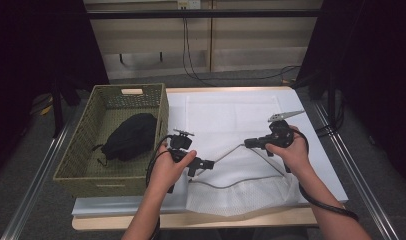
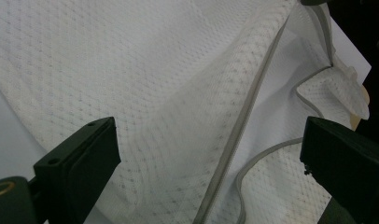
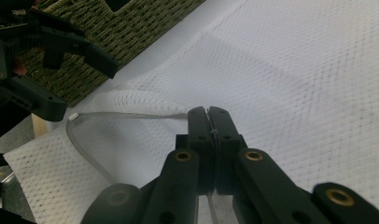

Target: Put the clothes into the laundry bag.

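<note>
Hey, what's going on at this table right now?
A person is working on a white mesh laundry bag spread on the table, a gripper in each hand. The right gripper is shut on the bag's grey zipper edge, lifting it so the opening gapes. The left gripper is open, its jaws on either side of the mesh and the zipper line. Beside the bag stands a woven basket with a black garment lying inside.

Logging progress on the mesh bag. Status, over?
Right gripper shut on mesh bag grey edge, lifting it. Left gripper open, poised at same edge. Wicker basket with black cloth alongside, not obstructing.
</note>
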`<state>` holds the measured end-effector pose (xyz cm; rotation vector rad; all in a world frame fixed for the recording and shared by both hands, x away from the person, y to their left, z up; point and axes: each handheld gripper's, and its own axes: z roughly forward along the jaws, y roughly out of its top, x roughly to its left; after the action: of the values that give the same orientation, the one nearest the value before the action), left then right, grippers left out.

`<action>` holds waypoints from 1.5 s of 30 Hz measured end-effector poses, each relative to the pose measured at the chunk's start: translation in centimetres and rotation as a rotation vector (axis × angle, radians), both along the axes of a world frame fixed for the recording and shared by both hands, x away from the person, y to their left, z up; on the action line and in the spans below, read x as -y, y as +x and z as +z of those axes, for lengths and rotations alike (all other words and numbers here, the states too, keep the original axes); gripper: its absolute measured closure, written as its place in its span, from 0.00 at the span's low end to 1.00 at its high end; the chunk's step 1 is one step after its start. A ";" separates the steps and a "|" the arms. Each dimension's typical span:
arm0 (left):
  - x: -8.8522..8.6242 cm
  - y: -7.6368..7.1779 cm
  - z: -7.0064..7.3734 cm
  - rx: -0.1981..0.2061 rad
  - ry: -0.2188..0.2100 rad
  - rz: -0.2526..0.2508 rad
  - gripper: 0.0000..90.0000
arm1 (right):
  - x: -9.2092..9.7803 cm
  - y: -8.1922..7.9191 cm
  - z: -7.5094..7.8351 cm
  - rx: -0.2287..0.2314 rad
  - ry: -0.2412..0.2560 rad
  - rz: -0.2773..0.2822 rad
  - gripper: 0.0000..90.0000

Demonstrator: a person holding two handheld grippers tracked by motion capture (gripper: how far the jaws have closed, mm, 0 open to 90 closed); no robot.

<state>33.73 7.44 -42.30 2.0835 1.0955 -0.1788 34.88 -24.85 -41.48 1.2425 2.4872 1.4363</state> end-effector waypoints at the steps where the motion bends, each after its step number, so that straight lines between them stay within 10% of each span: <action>1: 0.0 0.0 0.0 0.000 0.003 -0.002 0.05 | 0.1 0.1 0.1 0.007 -0.002 0.001 0.99; 45: -1.3 -0.6 0.8 0.018 0.013 0.036 0.05 | 0.3 2.0 2.8 0.095 0.022 0.005 0.99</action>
<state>33.09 8.75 -41.52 2.0712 1.1252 -0.1358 36.86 -25.11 -38.72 1.1432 2.4217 1.4901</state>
